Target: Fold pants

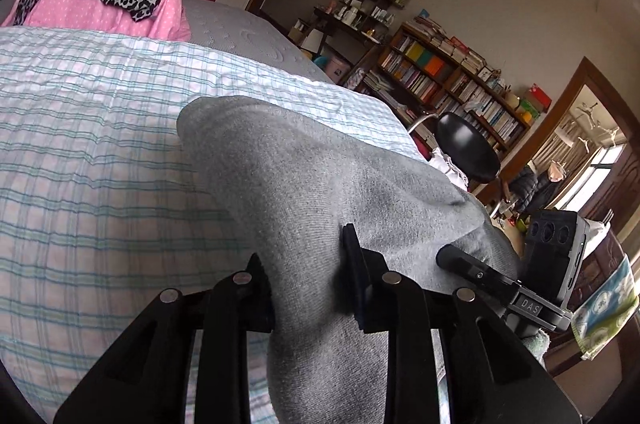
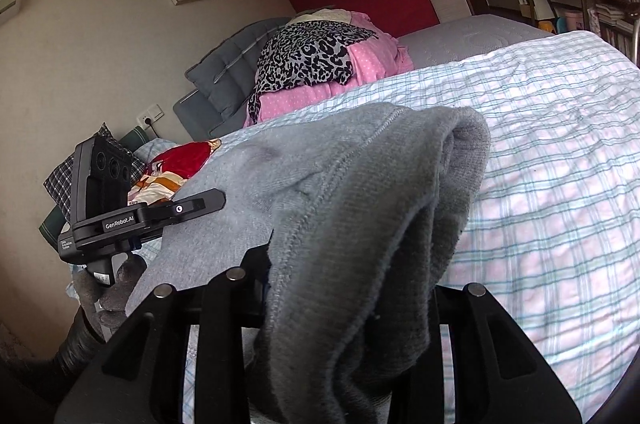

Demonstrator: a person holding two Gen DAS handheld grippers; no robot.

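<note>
The grey knit pants [image 1: 304, 183] are lifted over a bed with a pale plaid sheet [image 1: 92, 151]. My left gripper [image 1: 308, 288] is shut on a thick fold of the grey fabric, which drapes between its fingers. The right gripper's body shows at the right of that view [image 1: 520, 288], touching the same cloth. In the right wrist view the pants [image 2: 344, 207] hang bunched over my right gripper [image 2: 348, 296], which is shut on them; its right finger is hidden by cloth. The left gripper [image 2: 132, 216] holds the pants' far edge at left.
A pink dotted quilt [image 2: 372, 63] with a leopard-print cloth [image 2: 308, 55] lies at the head of the bed. A grey cushion [image 2: 228, 71] leans on the wall. Bookshelves [image 1: 448, 79] and a black stool [image 1: 468, 143] stand beside the bed. The plaid sheet [image 2: 560, 151] spreads right.
</note>
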